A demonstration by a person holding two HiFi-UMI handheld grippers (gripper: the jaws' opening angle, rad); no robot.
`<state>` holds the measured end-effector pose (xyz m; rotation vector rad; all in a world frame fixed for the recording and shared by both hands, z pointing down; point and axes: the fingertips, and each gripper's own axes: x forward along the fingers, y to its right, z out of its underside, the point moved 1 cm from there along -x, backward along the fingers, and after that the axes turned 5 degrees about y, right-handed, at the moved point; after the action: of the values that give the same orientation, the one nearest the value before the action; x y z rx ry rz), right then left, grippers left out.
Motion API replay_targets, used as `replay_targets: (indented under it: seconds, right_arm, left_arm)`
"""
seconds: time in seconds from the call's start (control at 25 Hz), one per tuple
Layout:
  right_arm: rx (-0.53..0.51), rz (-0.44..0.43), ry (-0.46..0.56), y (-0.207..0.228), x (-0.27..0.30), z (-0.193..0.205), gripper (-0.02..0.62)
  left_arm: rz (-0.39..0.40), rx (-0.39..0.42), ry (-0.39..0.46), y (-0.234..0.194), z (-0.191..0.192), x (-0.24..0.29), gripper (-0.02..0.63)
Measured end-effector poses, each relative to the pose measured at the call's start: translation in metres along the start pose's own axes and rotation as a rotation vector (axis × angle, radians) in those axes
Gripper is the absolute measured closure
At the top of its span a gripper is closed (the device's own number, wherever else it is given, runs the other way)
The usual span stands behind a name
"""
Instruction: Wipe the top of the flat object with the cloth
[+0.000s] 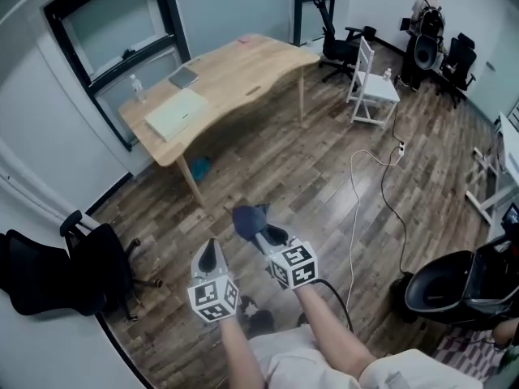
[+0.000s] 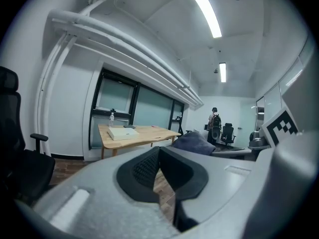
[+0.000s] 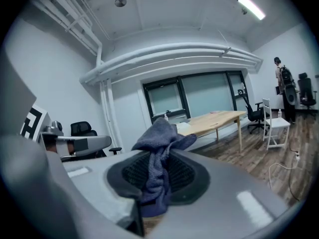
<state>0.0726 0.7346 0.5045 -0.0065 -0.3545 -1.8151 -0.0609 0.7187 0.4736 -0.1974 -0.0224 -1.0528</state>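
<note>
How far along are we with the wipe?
Done: the cloth is clamped in the right hand-held gripper. In hand: it is held over the floor, well short of the wooden table. Left: reaching the flat white object and wiping its top. The left hand-held gripper is shut, empty.

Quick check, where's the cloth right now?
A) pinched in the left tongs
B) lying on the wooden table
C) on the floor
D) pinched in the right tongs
D: the right gripper view shows the blue cloth clamped between the right tongs. The left tongs are closed on nothing, and the wooden table stands well away across the room.
</note>
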Motion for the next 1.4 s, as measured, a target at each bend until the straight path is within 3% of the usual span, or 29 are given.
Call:
replay_targets:
  seconds: [0.36, 0.84, 1.4]
  right_arm:
    - [0.042, 0.023, -0.02, -0.021, 0.102, 0.004, 0.511]
    - [0.041, 0.045, -0.006, -0.043, 0.201, -0.015, 0.511]
    - [0.058, 0.015, -0.007, -0.01, 0.327, -0.041, 0.511]
  left_arm:
    - [0.04, -0.004, -0.033, -0.08, -0.005, 0.071, 0.598]
    - [0.125, 0.024, -0.029, -0.141, -0.031, 0.127, 0.598]
    - [0.09, 0.044, -0.047, -0.208, -0.045, 0.233, 0.598]
